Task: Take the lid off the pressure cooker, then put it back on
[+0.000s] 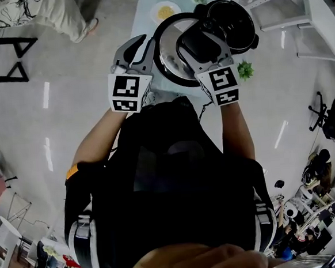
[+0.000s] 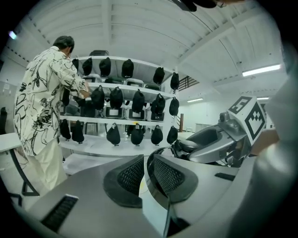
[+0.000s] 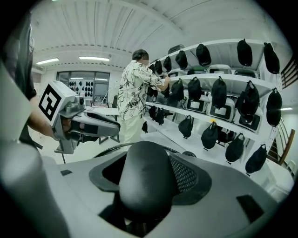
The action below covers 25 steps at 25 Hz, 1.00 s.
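Left tongs (image 2: pixel 145 173) are pinched nearly together on the rim (image 2: pixel 150 160) of the lid (image 1: pixel 170 55), the thin edge passing between the pads. It hangs clear of the pot, roughly level, in the air over the near edge of the tabletop (image 1: pixel 145 14). Right tongs (image 3: pixel 146 174) stand wide but clamped on the handle (image 3: pixel 142 190), a fat black grip that fills the jaws. Pot (image 1: pixel 234 24) sits open by the right edge, just beyond the lid.

Being polished steel, the lid is likely stiff, fairly heavy and slick (the rim pinch probably only steadies it). The handle looks the sound place to bear the weight, and seating it back will want it level and lined up.

Only the head view shows pot, tabletop and where the lid hangs. Only the gripper views show each grip, plus shelves (image 2: pixel 125 121) of black bags (image 2: pixel 116 97) and a person (image 2: pixel 44 102) beside them.
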Motion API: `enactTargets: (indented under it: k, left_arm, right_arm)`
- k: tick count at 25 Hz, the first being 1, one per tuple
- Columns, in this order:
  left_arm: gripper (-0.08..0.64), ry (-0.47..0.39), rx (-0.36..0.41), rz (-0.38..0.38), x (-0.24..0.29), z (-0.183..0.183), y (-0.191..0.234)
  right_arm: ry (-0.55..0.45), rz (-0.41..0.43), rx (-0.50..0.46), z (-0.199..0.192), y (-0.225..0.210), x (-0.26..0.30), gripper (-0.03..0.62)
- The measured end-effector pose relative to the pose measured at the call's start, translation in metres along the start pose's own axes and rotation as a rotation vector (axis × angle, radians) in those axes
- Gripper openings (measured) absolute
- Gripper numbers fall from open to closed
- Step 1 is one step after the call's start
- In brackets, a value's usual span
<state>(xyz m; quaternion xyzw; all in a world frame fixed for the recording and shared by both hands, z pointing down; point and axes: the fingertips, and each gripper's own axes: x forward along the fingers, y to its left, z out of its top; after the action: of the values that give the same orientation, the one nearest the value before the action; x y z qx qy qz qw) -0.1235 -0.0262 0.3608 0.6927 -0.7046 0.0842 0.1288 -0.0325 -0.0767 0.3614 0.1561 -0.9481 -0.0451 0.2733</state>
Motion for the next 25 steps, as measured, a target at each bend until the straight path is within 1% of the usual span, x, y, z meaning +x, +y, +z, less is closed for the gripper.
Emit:
enactTargets:
  k: [6,11,14,19,25]
  left_arm:
    - [0.067,0.020,-0.029,0.080,-0.019,-0.022,0.029]
    - [0.067,0.054,-0.048,0.120,-0.032,-0.042,0.046]
    - [0.067,0.087,-0.048,0.124,-0.034,-0.058,0.043]
    - [0.067,0.148,-0.038,0.123,-0.032,-0.089,0.036]
    - [0.067,0.209,-0.026,0.109,-0.027,-0.125,0.027]
  right_arm:
    - [-0.006,0.092,-0.007,-0.001,0.039,0.027,0.290]
    - [0.005,0.152,-0.020,-0.013,0.071,0.047,0.290]
    - [0.028,0.160,-0.021,-0.036,0.077,0.057,0.290]
    - [0.069,0.164,0.007,-0.079,0.083,0.070,0.290]
    - [0.108,0.155,-0.003,-0.114,0.085,0.091,0.290]
